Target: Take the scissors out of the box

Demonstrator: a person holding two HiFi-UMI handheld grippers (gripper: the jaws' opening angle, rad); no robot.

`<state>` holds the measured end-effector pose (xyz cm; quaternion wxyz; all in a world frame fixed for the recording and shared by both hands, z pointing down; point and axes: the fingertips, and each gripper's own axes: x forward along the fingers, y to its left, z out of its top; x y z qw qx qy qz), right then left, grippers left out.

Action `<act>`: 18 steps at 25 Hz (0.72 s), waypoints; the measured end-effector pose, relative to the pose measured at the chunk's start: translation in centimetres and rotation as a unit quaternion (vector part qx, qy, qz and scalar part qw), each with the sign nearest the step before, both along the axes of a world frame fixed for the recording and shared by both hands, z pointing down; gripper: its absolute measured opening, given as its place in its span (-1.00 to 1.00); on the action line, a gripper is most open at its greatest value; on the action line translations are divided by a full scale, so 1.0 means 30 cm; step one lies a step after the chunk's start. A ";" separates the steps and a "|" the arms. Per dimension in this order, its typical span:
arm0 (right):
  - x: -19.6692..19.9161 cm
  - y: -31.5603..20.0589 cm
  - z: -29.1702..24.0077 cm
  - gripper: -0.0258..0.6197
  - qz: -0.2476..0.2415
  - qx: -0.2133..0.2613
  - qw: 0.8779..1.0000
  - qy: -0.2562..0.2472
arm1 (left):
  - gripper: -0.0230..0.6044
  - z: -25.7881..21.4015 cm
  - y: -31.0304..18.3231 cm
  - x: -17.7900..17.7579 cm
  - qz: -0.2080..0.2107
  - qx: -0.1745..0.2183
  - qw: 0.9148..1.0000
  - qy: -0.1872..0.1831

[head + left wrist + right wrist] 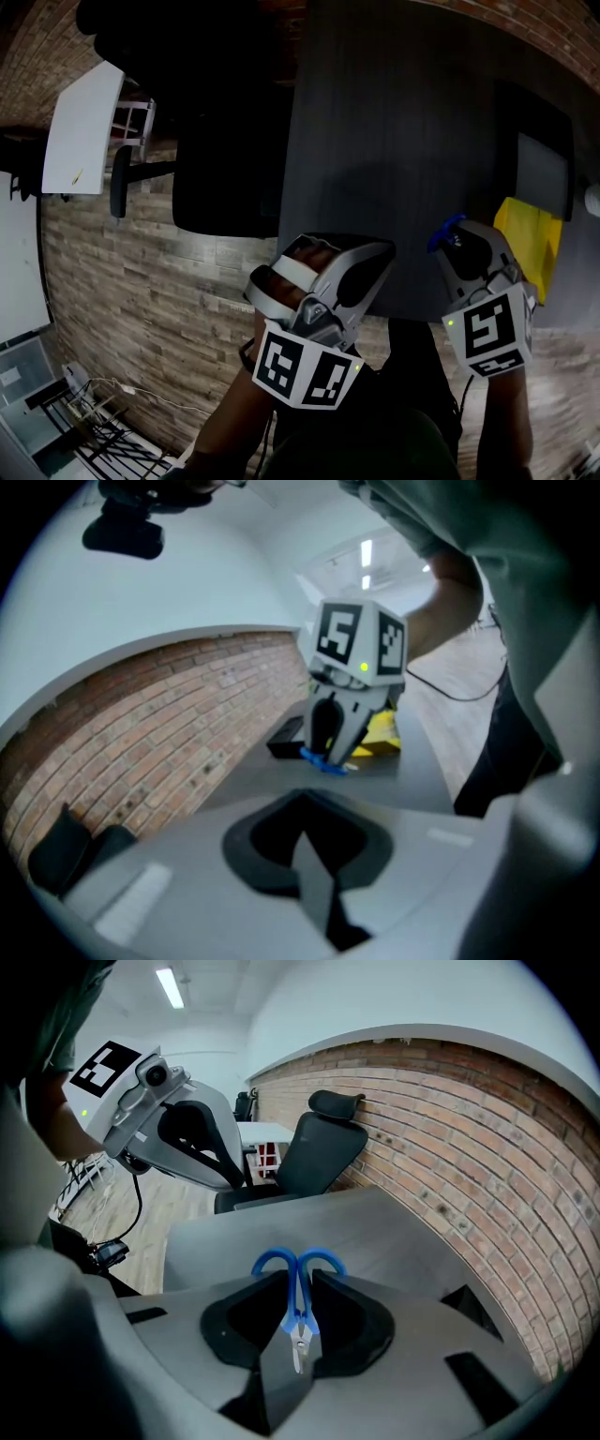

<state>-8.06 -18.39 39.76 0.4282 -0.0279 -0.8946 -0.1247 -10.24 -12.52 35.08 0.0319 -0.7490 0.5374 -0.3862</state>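
Note:
The scissors (272, 1262) have blue handles and short metal blades. My right gripper (298, 1288) is shut on them near the pivot, with the handles pointing away from the camera. In the head view the right gripper (459, 242) hangs over the right front of the dark table (394, 112), and the blue handles of the scissors (444, 232) stick out at its tip. The dark box (544, 169) lies beyond it near the table's right edge. My left gripper (321, 246) hovers at the table's front edge with its jaws together and nothing between them. From the left gripper view the right gripper (336, 750) holds the scissors (323, 759) above the table.
A yellow flat item (530, 234) lies on the table between the box and the right gripper. A black office chair (225, 178) stands at the table's left side, and a white desk (84, 131) is further left. A brick wall (469, 1129) runs behind the table.

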 end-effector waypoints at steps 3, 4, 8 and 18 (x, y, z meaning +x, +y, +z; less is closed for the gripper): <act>-0.018 0.033 0.029 -0.68 -0.011 -0.005 1.000 0.006 | -0.93 0.021 0.025 -0.017 -0.011 -0.003 1.000 0.004; -0.023 0.045 0.040 -0.68 -0.017 -0.008 1.000 0.008 | -0.93 0.028 0.032 -0.020 -0.014 -0.003 1.000 0.005; -0.029 0.082 0.099 -0.68 -0.030 -0.015 0.999 0.016 | -0.93 0.073 0.063 -0.028 -0.028 -0.008 1.000 0.010; -0.057 0.149 0.213 -0.68 -0.055 -0.033 0.997 0.036 | -0.93 0.166 0.116 -0.058 -0.050 -0.021 0.998 0.024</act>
